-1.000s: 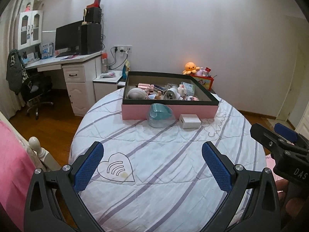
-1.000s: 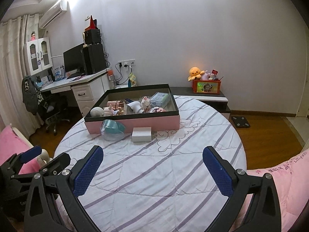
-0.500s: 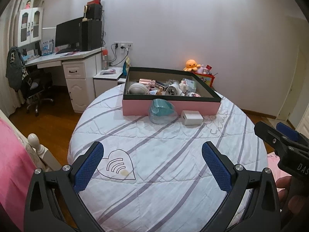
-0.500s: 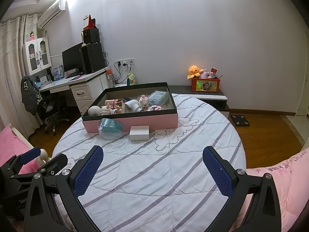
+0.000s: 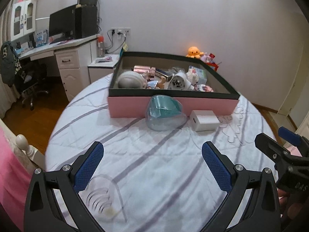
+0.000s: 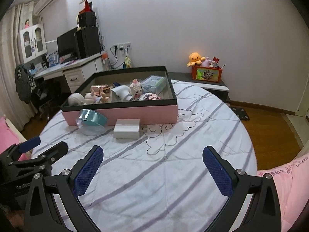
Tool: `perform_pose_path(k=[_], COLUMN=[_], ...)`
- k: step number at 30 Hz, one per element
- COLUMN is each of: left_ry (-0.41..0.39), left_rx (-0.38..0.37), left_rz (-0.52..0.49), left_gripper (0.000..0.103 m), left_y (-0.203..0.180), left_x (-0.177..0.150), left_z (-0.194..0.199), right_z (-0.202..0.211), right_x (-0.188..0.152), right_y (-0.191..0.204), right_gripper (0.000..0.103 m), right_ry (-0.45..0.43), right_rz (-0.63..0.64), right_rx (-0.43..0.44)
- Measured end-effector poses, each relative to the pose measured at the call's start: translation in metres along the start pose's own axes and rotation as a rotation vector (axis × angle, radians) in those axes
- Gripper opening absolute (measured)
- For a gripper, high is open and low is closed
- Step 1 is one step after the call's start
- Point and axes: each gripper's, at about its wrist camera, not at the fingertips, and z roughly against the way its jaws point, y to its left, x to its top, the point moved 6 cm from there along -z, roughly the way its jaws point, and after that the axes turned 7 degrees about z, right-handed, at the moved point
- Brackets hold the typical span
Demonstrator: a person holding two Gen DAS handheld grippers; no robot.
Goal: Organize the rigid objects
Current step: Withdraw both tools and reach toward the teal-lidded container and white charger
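A pink box with a black rim [image 5: 135,108] [image 6: 146,114] stands at the far side of a round striped bed and holds several toys. In front of it lie a clear case with a teal roll inside [image 5: 164,114] [image 6: 92,120] and a white charger block [image 5: 204,119] [image 6: 126,128]. My left gripper [image 5: 152,164] is open and empty above the bedspread, short of both objects. My right gripper [image 6: 152,166] is open and empty, also short of them. Each gripper shows at the edge of the other's view.
The round bed [image 6: 173,164] drops off to wooden floor [image 6: 270,127] on the right and left. A desk with a monitor [image 5: 63,25] and a chair [image 5: 29,81] stand at the left. A low shelf with an orange toy box [image 6: 206,73] is behind the bed.
Both grippers have moved forward toward the box; the case and charger look nearer. Both stay open.
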Motion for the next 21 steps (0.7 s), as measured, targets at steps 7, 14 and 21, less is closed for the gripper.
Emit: perform_pose_path(k=[7, 14, 21], left_ry=[0.063, 0.077, 0.113], left_rx=[0.010, 0.003, 0.014], left_rz=[-0.013, -0.047, -0.020], left_gripper=[0.103, 0.103, 0.095], left_y=[-0.002, -0.011, -0.014], left_x=[0.010, 0.024, 0.032], left_z=[-0.044, -0.066, -0.091], right_z=[-0.048, -0.067, -0.073], right_x=[0.010, 0.012, 0.009], right_y=[0.002, -0.005, -0.013], right_gripper=[0.103, 0.103, 0.103], right_ry=[0.071, 0.096, 0.118], right_rz=[0.018, 0.009, -0.005], right_rx=[0.035, 0.041, 0.032])
